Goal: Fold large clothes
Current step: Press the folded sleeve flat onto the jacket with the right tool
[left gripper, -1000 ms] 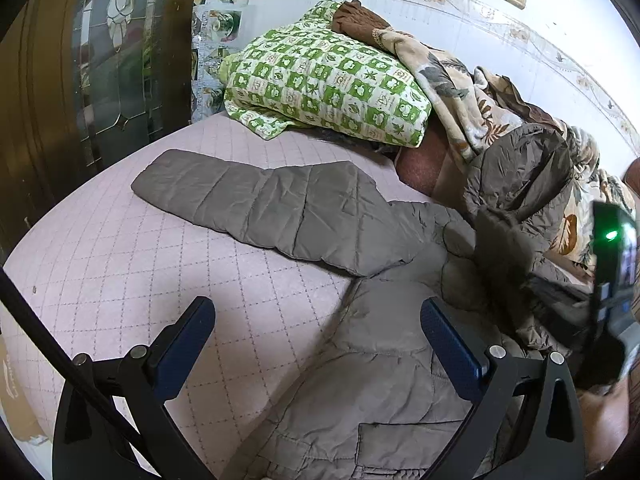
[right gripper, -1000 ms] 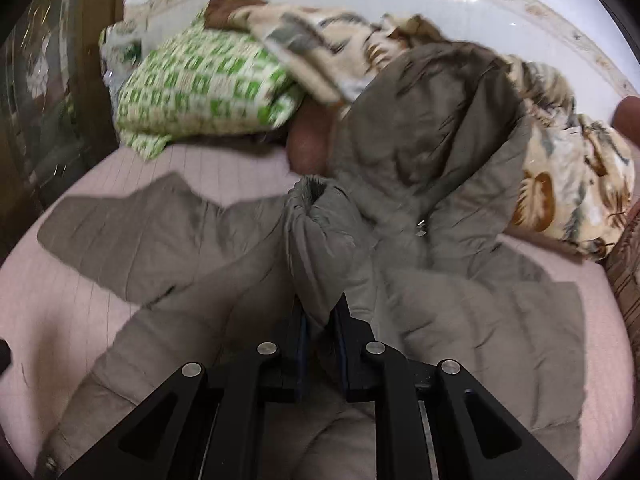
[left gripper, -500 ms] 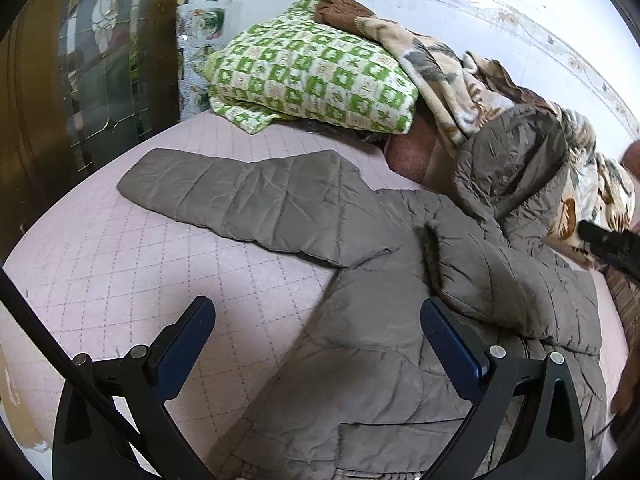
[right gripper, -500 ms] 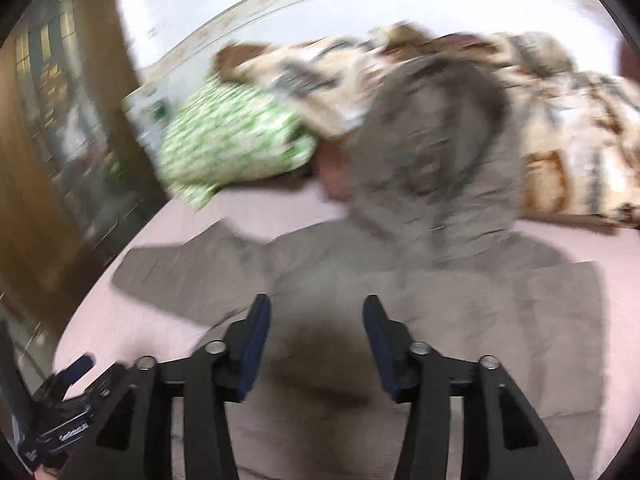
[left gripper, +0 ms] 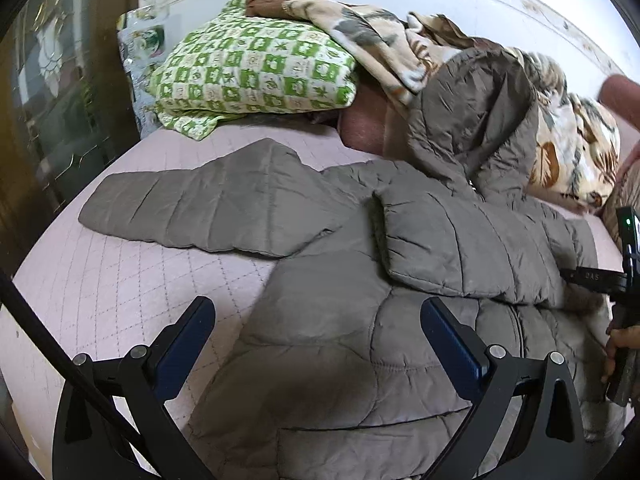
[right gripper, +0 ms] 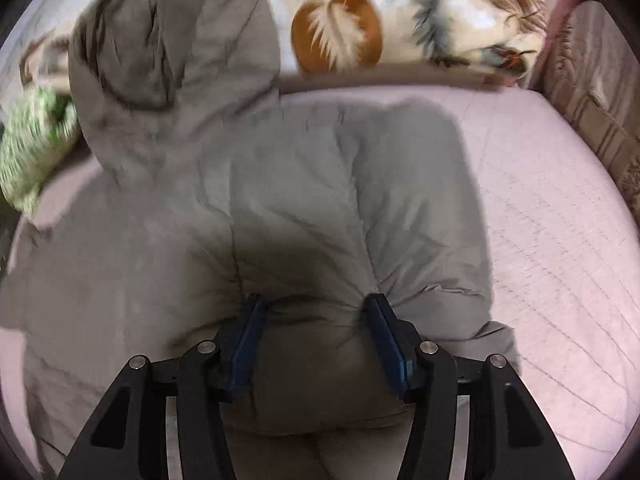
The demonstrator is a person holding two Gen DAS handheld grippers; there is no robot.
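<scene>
A large grey-brown quilted hooded jacket (left gripper: 340, 292) lies spread on a pink quilted bed (left gripper: 120, 280). Its left sleeve (left gripper: 200, 208) stretches out to the left. Its right sleeve (left gripper: 460, 248) lies folded across the chest. The hood (left gripper: 472, 120) rests up against the bedding. My left gripper (left gripper: 316, 336) is open and empty, above the jacket's lower left side. My right gripper (right gripper: 316, 320) is open, its jaws pressed down on either side of a bulge of the jacket (right gripper: 304, 216) at its right edge. The right gripper also shows at the right edge of the left wrist view (left gripper: 616, 280).
A green-and-white checked pillow (left gripper: 256, 72) and a leaf-print blanket (left gripper: 568, 148) are piled at the head of the bed. A dark wooden and glass door (left gripper: 52, 100) stands on the left. Bare pink bed (right gripper: 540, 240) lies to the right of the jacket.
My right gripper let go of the right sleeve, which now lies folded across the chest, then moved down to the jacket's right edge. The left gripper drew a little closer.
</scene>
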